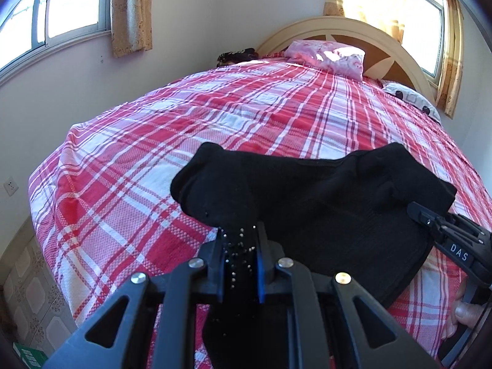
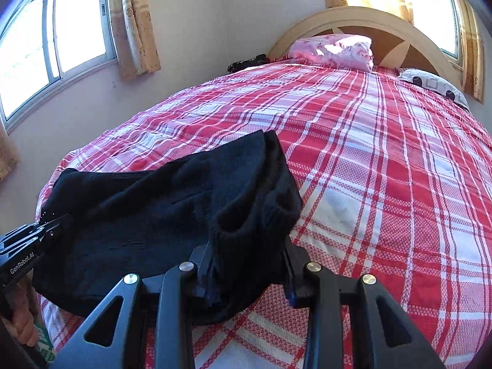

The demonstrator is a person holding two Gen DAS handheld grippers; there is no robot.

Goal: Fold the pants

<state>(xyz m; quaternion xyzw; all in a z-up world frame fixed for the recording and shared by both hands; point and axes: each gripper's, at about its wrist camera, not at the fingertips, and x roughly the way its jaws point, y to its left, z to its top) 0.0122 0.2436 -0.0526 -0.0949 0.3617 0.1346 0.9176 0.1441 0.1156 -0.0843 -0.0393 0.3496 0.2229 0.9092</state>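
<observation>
Black pants (image 1: 307,203) lie bunched on the bed (image 1: 276,107). Left tongs (image 1: 240,240) pinch 1 edge tight; right tongs (image 2: 249,261) clamp a thicker bunch. Judgement: keep both edges level, lower together.

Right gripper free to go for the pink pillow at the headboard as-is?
Probably not. The right gripper is shut on a thick bunch of the black pants, and the pink pillow lies far up the plaid bed. The path is bare, but it must release first.
</observation>
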